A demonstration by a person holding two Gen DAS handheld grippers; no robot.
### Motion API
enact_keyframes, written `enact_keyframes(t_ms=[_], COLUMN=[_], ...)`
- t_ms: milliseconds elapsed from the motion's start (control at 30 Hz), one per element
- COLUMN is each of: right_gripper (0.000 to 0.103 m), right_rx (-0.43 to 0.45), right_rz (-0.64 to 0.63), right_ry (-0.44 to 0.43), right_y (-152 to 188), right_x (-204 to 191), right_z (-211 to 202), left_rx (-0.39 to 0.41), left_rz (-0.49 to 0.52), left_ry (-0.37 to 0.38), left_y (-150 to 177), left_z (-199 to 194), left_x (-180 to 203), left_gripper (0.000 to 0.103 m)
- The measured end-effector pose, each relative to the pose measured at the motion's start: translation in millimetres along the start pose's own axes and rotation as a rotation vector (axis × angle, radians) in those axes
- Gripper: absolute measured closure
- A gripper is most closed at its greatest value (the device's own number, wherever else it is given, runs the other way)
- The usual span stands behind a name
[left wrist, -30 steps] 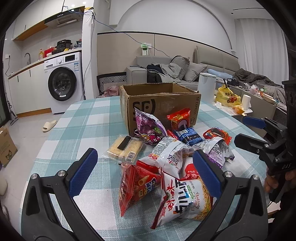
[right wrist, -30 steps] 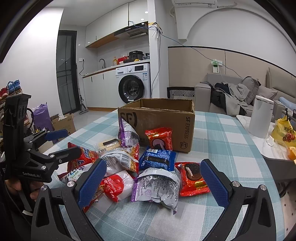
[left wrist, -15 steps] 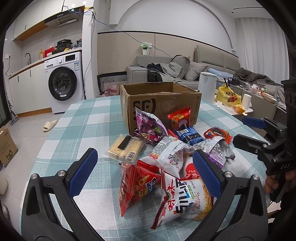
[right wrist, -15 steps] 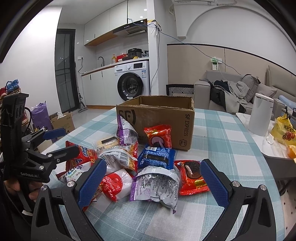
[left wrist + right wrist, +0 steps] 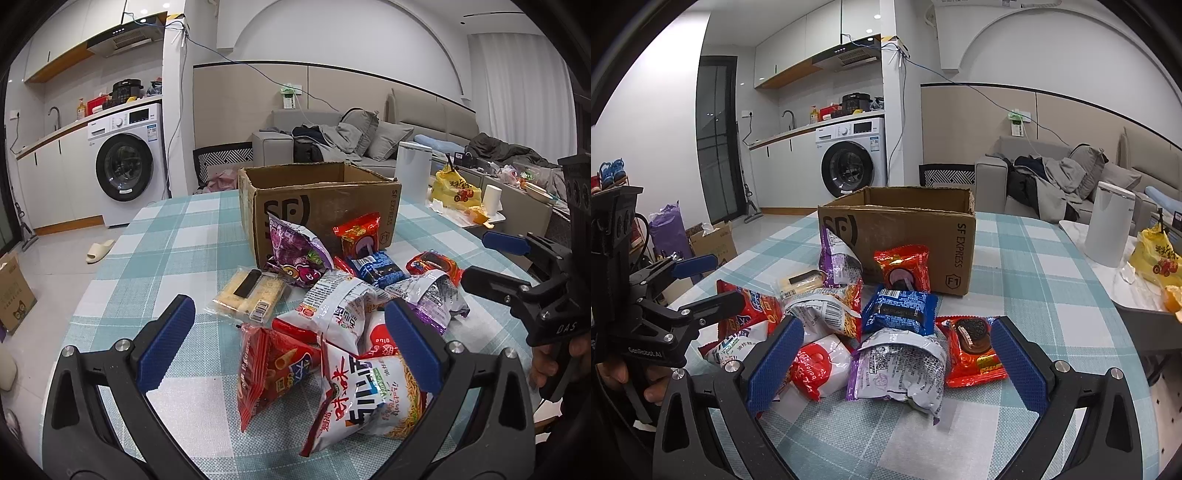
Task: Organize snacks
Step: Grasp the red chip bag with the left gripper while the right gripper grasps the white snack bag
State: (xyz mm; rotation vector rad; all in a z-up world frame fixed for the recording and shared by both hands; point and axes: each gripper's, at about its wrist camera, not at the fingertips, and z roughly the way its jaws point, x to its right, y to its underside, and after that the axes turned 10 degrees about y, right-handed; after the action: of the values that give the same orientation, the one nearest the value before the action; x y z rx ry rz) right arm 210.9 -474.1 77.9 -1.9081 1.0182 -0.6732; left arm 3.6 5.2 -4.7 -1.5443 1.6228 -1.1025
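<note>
Both the left tongs and right tongs hover spread over snack packets before the cardboard box.

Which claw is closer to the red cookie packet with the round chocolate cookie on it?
The right claw. The red cookie packet lies on the table just inside its right finger. The left claw hangs over the noodle bag, across the pile from it.
</note>
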Motion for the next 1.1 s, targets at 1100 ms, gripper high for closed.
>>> enact_keyframes(t_ms=[1100], right_gripper=[0.003], right_rx=[-0.248], right_rz=[0.073], right_ry=[-0.047], right_y=[1], right_x=[9], right_z=[36], left_rx=[-0.149], left_rz=[-0.091], left_ry=[-0.032], left_y=[4], left_z=[15], left_x=[-34], left_gripper=[0.001])
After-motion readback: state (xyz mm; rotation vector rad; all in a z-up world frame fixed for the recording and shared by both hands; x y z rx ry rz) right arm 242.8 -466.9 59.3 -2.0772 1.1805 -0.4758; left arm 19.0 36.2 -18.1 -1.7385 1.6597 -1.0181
